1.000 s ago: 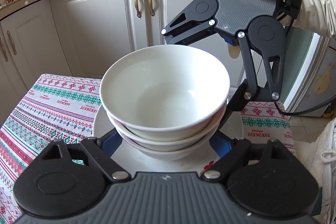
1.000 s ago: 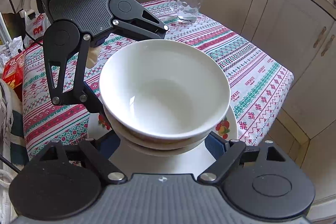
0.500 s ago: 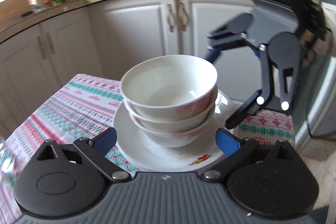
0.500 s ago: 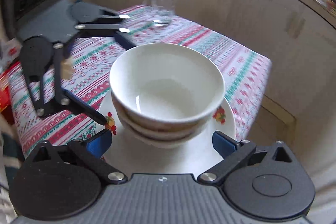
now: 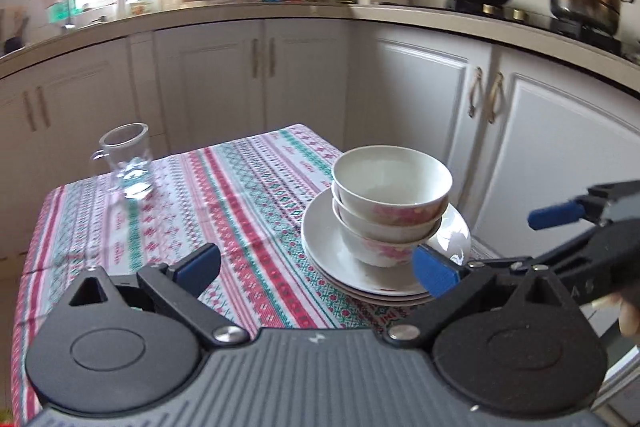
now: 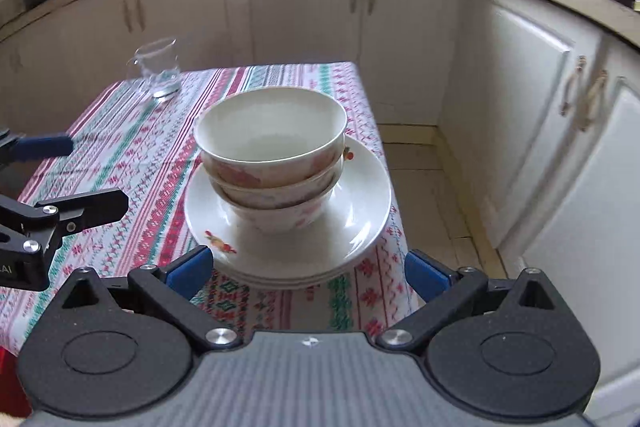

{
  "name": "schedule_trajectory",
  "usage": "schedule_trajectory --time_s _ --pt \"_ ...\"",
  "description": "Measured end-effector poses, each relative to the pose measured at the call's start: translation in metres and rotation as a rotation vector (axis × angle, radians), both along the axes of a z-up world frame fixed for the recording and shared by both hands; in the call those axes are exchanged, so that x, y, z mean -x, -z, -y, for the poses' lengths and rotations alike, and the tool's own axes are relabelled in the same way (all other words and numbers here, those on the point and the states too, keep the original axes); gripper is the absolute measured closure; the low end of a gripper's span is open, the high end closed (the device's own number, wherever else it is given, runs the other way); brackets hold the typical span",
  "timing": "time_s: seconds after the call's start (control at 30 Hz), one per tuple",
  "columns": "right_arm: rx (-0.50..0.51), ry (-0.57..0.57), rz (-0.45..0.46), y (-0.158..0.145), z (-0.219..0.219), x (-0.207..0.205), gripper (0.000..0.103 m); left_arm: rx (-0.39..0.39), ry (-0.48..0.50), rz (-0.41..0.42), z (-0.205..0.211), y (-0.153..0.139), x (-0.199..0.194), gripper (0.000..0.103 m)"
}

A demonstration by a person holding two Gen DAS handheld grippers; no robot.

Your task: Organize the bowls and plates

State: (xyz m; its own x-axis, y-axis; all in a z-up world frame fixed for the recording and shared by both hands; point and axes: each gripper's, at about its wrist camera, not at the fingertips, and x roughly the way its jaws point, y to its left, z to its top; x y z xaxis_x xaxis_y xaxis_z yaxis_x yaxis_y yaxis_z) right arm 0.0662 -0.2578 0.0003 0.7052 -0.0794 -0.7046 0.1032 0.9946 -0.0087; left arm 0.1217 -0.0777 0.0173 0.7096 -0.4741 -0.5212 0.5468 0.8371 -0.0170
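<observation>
Hidden or unclear: the worktop clutter along the back wall is blurred and cannot be itemised. The right gripper [image 5: 500, 239] enters the left wrist view cut off at the right edge; the left gripper [image 6: 72, 175] enters the right wrist view cut off at the left edge.

Glass mug [image 5: 127, 161]: upright near the far left corner of the patterned tablecloth [image 5: 224, 195], well apart from the crockery.

Left gripper [image 5: 316, 267]: jaws spread wide, nothing between them. Its right blue pad overlaps the plate stack's near rim in the picture; whether it touches cannot be told.

Stack of bowls [image 5: 390, 201]: three nested, floral-sided, resting on the stack of plates [image 5: 324, 247], which lies by the cloth's right edge, ahead and right of the left jaws.

Right gripper [image 6: 306, 273]: jaws wide, holding nothing; bowls [image 6: 272, 163] and plates [image 6: 360, 223] lie straight ahead, beyond the fingertips.

Open room: bare cloth left of the plates; tiled floor [image 6: 424, 187] and white cabinets [image 6: 532, 131] right of the table edge.
</observation>
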Motion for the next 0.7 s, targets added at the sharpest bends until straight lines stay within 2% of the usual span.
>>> schedule_trajectory --time_s 0.13,0.3,0.7 --pt "0.013 0.035 0.054 -0.015 -0.016 0.024 0.000 -0.023 -0.068 0.007 -0.004 -0.007 0.014 0.001" --pt "0.038 0.058 0.079 -0.023 -0.025 0.034 0.000 -0.028 -0.112 0.000 -0.011 -0.008 0.025 0.001" --pt "0.061 0.071 0.115 -0.028 -0.034 0.047 0.000 -0.032 -0.139 -0.019 -0.015 -0.007 0.044 0.001"
